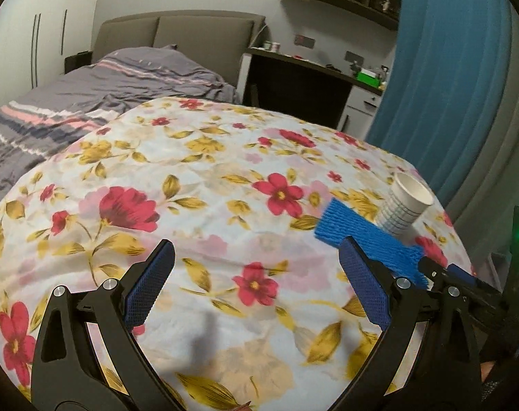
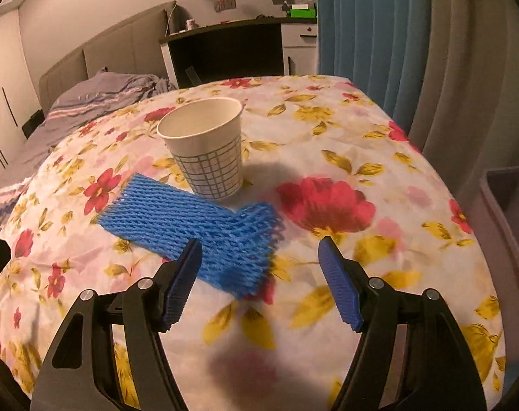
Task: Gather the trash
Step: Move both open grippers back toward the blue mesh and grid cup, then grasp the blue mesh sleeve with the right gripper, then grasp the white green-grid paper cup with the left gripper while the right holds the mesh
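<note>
- Right gripper (image 2: 261, 267) nearest, jaws wide apart, nothing between the pads; it hangs over the near end of the blue foam net (image 2: 191, 226), angled down at it.
- Left gripper (image 1: 256, 274) also spread open and empty, over bare flowered tablecloth (image 1: 191, 178), off to the left of the trash.
- Foam net lies flat on the cloth, bent in an L; its far edge is just beside or touching the paper cup (image 2: 208, 144), can't tell which.
- Cup stands upright just behind the net, looks empty.
- Grey bin (image 2: 506, 198) at the right edge past the table, probably where trash goes.
- Bed (image 1: 88, 102), desk and blue curtain (image 2: 362, 27) in the back.
- Risks: net is thin and flat, so pads may pinch the cloth with it and drag the cloth, tipping the cup.
- Lifting the net could nudge the light cup over if they touch.
- Soft mesh may slip out of a shallow grip.
</note>
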`<state>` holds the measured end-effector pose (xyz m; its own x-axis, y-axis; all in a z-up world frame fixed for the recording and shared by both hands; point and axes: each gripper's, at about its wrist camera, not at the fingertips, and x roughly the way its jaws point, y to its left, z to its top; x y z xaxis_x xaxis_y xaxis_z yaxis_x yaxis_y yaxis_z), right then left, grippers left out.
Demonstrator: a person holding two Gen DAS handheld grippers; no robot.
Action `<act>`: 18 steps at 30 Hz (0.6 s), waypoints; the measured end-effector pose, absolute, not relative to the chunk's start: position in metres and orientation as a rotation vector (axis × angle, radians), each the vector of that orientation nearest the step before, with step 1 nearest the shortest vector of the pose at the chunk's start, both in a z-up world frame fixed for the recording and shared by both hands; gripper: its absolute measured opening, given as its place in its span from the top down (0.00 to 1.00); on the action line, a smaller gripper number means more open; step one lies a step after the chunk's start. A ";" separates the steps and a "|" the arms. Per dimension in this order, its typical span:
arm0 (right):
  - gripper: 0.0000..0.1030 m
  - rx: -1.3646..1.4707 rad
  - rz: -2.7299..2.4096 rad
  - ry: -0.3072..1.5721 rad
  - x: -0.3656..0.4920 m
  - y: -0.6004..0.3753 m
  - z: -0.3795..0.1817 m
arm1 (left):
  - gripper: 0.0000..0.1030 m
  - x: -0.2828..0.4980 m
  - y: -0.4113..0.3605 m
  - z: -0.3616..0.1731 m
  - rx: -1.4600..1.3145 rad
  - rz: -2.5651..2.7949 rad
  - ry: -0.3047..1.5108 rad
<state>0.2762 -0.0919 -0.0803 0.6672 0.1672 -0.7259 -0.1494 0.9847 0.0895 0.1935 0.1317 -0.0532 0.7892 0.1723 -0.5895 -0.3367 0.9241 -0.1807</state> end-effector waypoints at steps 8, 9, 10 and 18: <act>0.47 0.004 0.183 0.911 0.290 -0.083 -0.096 | 0.08 0.195 0.137 -0.059 -0.309 0.285 0.603; 0.50 0.003 0.186 0.915 0.291 -0.082 -0.096 | 0.08 0.196 0.137 -0.061 -0.311 0.281 0.607; 0.55 0.003 0.192 0.912 0.290 -0.082 -0.096 | 0.08 0.196 0.137 -0.061 -0.313 0.280 0.609; 0.92 -0.041 0.258 0.900 0.280 -0.071 -0.094 | 0.08 0.197 0.138 -0.064 -0.324 0.268 0.618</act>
